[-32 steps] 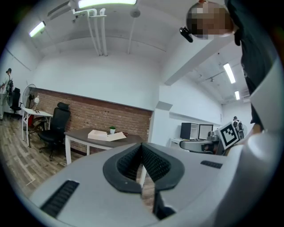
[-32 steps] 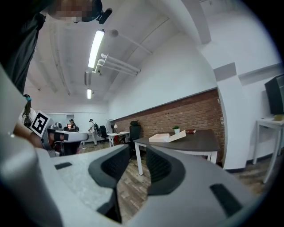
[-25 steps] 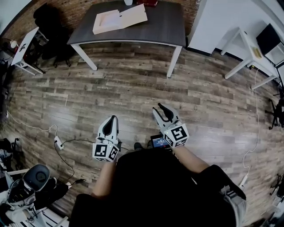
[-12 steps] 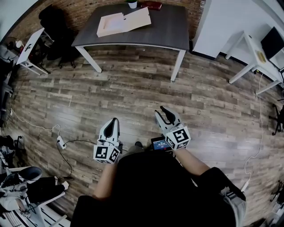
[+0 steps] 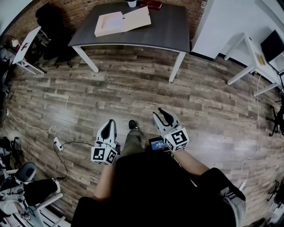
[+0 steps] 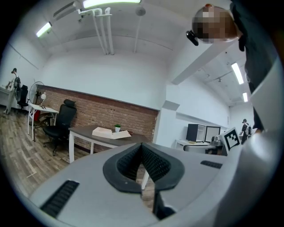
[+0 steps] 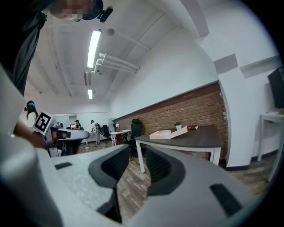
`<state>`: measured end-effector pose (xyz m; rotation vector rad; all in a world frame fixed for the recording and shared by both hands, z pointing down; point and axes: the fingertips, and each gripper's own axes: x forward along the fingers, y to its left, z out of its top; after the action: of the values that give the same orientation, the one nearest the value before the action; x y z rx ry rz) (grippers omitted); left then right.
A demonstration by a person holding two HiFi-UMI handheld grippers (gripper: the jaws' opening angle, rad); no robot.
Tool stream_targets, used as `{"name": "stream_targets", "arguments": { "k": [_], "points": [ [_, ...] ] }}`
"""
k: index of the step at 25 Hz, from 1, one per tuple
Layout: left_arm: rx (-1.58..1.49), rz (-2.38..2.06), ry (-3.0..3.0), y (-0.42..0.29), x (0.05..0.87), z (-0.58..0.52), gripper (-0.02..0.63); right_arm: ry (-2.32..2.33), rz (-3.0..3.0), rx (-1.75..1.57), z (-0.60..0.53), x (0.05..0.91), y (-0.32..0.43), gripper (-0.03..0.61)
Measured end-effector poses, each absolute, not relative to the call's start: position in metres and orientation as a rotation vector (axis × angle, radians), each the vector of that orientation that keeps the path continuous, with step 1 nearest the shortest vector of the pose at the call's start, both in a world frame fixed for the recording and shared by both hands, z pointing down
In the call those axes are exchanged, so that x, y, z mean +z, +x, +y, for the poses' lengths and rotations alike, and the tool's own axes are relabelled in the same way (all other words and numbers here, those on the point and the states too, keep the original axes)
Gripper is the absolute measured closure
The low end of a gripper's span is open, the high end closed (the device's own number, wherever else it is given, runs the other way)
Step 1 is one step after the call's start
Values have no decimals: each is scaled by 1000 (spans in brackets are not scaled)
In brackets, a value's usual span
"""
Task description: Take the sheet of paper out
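The left gripper (image 5: pixel 110 122) has its jaws shut. In the left gripper view the two black pads (image 6: pixel 153 162) meet at their tips, and nothing is held between them. The right gripper (image 5: pixel 160 111) has its jaws a little bit apart. In the right gripper view you can see a thin strip of floor between the pads (image 7: pixel 159 166), and they hold nothing too. Both grippers are up in the air in front of the person, touching nothing.

An open flat box (image 5: pixel 108 23) lies on the dark table (image 5: pixel 168 26), far away from both grippers. Its lid is folded out to one side. Something pale lies inside, but it is too small to tell if that is the sheet of paper. A small plant pot (image 5: pixel 132 3) and a red book (image 5: pixel 153 4) sit at the back of the table, cut off by the top edge.

The person's dark top hides the floor near the bottom. One shoe (image 5: pixel 132 125) pokes out between the grippers.

The wood floor (image 5: pixel 133 88) is brown planks. A brick wall (image 6: pixel 111 115) stands behind the table. A black chair (image 5: pixel 49 20) is on the left, a white desk (image 5: pixel 248 48) on the right, and a power strip (image 5: pixel 58 142) lies on the floor.
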<state>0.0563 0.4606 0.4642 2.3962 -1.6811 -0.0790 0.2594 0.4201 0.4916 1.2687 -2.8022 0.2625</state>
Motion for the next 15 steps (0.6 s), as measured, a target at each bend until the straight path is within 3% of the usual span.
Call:
{"name": "stream_targets", "arguments": {
  "k": [15],
  "points": [
    [-171,-1591,2388,-21,477,293,618,1283,-2721,234,265,490,185,456]
  ]
}}
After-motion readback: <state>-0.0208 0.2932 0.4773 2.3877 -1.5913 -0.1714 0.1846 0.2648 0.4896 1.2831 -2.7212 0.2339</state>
